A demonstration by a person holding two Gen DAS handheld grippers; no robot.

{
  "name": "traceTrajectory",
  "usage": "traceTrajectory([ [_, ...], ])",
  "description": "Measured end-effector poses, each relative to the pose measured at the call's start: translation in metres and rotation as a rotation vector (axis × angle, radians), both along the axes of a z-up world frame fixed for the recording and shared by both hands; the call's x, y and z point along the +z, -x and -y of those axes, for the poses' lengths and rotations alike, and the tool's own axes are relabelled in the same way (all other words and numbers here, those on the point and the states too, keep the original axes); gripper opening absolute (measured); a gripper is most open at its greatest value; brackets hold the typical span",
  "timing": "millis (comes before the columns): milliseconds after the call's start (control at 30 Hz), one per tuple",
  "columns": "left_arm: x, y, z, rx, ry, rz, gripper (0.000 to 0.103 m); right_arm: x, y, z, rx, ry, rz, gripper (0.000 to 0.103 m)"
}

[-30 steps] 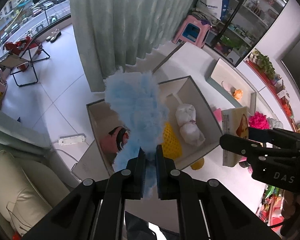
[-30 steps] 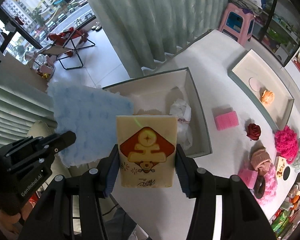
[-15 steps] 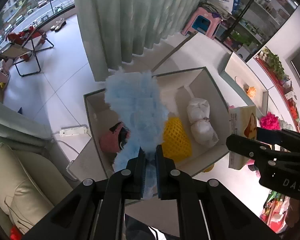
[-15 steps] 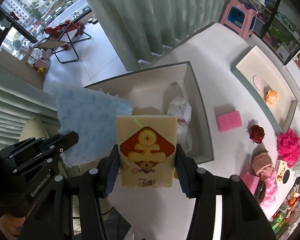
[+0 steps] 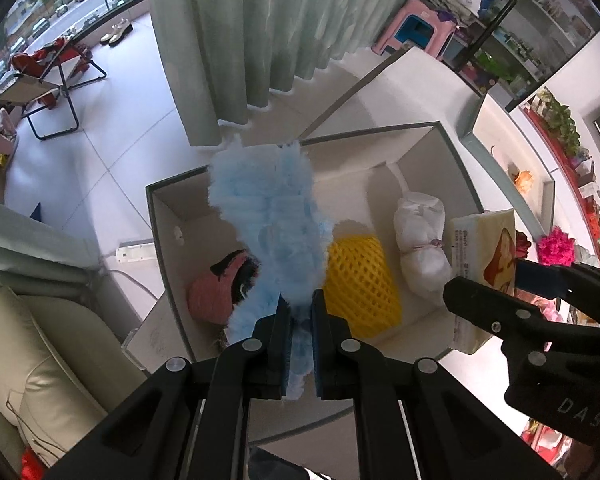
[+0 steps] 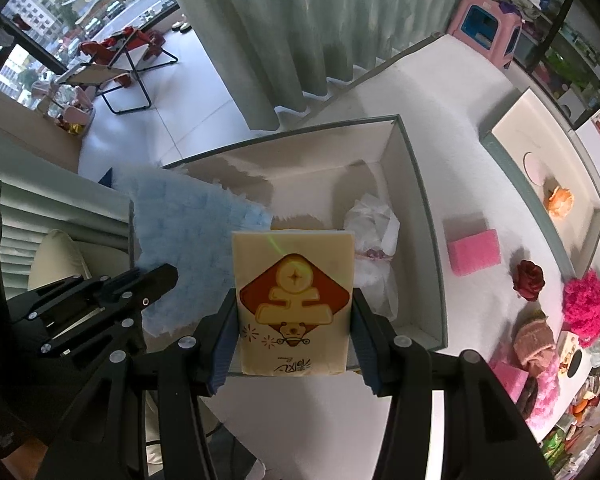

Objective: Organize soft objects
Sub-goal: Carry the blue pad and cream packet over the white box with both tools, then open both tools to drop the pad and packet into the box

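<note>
My left gripper [image 5: 302, 300] is shut on a fluffy light-blue cloth [image 5: 270, 216] that hangs over the open grey-rimmed box [image 5: 456, 160]. The blue cloth [image 6: 180, 236] also shows at the left in the right wrist view. My right gripper [image 6: 294, 320] is shut on a yellow tissue pack [image 6: 294, 300] with a red and gold emblem, held above the box's near edge [image 6: 444, 320]. Inside the box lie a yellow mesh ball [image 5: 360, 280], a white tied bundle [image 5: 420, 240] and a pink item [image 5: 212, 292]. The tissue pack [image 5: 488, 248] sits right of the box in the left wrist view.
On the white table right of the box lie a pink sponge [image 6: 474, 252], a dark red rose [image 6: 528, 280], a magenta pompom [image 6: 584, 308] and several more soft items. A shallow tray [image 6: 500, 132] holds an orange flower [image 6: 560, 202]. A cream sofa [image 5: 40, 352] stands left.
Both grippers have sunk toward the box, which now looks larger and more centred. The blue cloth hangs lower over the box. Both grips are unchanged.
</note>
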State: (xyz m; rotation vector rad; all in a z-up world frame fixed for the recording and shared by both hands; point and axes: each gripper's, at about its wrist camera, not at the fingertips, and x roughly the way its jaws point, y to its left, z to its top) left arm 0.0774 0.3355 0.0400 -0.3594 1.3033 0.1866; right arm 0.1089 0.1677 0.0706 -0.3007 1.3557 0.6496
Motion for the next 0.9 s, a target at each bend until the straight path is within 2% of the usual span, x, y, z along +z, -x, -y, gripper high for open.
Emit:
traceTrajectory([
  [333, -0.02, -0.01, 0.0, -0.017, 0.004, -0.047, 0.009, -0.022, -0.01, -0.005, -0.017, 0.046, -0.029, 0.055],
  [900, -0.036, -0.022, 0.0, -0.046, 0.006, -0.084, 0.009, -0.048, -0.024, -0.017, -0.042, 0.088, -0.071, 0.055],
])
